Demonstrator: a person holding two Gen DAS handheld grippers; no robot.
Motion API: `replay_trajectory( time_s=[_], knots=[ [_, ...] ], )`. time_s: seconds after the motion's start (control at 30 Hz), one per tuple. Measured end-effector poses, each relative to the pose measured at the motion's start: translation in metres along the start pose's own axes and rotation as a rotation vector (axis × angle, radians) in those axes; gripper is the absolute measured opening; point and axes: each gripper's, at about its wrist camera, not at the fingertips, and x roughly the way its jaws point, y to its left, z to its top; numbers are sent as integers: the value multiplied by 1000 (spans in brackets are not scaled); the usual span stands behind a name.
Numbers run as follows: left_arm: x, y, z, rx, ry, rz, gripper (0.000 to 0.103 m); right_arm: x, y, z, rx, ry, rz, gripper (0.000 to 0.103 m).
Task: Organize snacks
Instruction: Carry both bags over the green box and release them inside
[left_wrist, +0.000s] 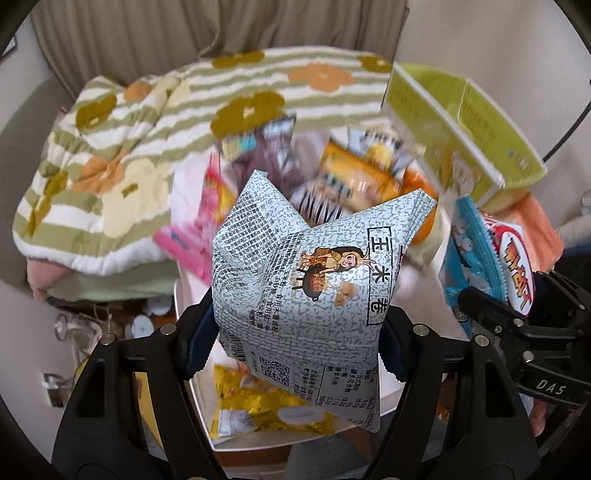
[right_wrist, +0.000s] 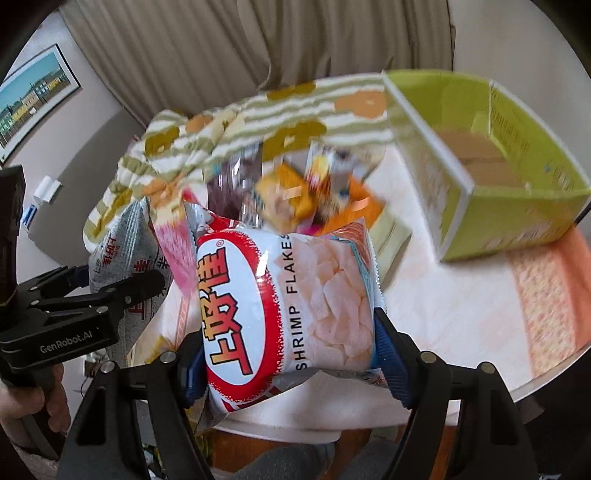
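left gripper (left_wrist: 295, 332) jaws pinch grey bag (left_wrist: 299, 280) | right gripper (right_wrist: 291, 354) jaws pinch shrimp flakes bag (right_wrist: 284, 302) | snack pile (left_wrist: 332, 173) blurred

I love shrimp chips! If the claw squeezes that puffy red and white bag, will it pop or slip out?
The red and white shrimp flakes bag looks air-puffed, so it probably cushions rather than pops. Its glossy film could be slippery, though the right claw grips both sides. It is likely light, with brittle chips inside.
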Motion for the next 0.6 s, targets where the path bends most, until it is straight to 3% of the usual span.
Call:
replay_trajectory(
  time_s=[0.2,0.4,0.6],
  knots=[
    [-22,-31,48,-7,-86,-3,71,-31,-15,53,-13,-105,15,72],
    [-27,-94,104,-15,-162,-14,71,-56,-79,105,-46,-165,15,72],
    [-1,-171,157,-30,-168,-59,71,-65,-148,143,-65,-173,-8,72]
  ],
)
